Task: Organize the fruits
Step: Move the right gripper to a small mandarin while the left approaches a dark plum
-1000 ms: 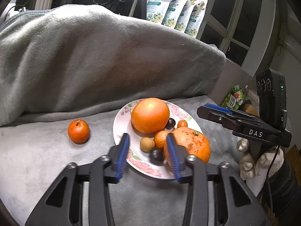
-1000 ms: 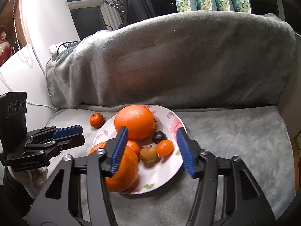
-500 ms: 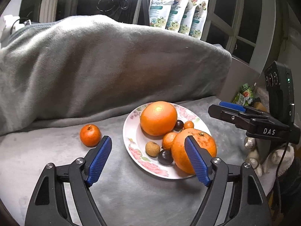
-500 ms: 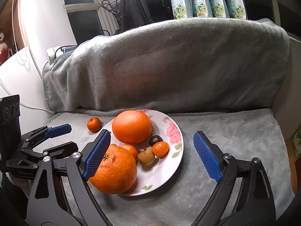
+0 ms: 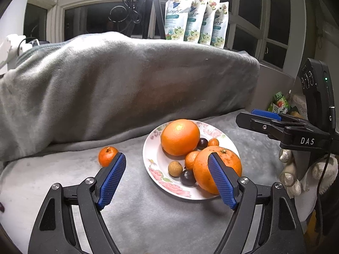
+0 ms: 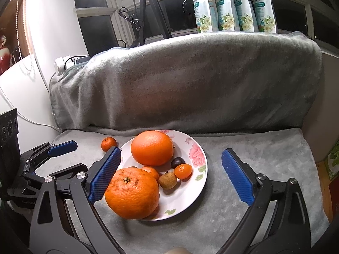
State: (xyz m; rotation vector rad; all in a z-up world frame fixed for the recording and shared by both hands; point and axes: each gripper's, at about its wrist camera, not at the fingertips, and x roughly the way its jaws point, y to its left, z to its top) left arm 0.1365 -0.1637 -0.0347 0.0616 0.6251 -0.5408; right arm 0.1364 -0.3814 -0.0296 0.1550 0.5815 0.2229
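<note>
Both tongs stand off the work and hold nothing: the left gripper (image 5: 167,180) is spread wide with only bare blanket and the plate's near-left rim showing between its blue pads, and the right gripper (image 6: 171,177) has its jaws opening, near their widest, with the plate seen between them but nothing pressed. One small mandarin (image 5: 108,156) lies alone on the grey blanket (image 5: 148,222), just off the plate's edge at about 9 o'clock; judged the piece yet to be gathered. It looks light, roundish and soft-skinned, likely to roll on the plush cloth and to bruise under hard squeeze; the advised hold is across its widest girth, pads on opposite sides, with gentle closure. The floral plate (image 5: 152,148) carries seven pieces. A large smooth orange (image 5: 180,137) sits at 12 o'clock, a second large orange with rougher skin (image 5: 224,165) at about 4 o'clock, partly overhanging the rim. Between them lie a small orange citrus (image 5: 191,159), a tiny orange fruit (image 5: 213,142) and a dark round fruit (image 5: 202,143); a tan round fruit (image 5: 175,168) and another dark one (image 5: 187,177) lie nearer the front. Room remains at the plate's left side. The plate is ceramic by appearance and resting on soft cloth, so a knock on its rim could tip it.
</note>
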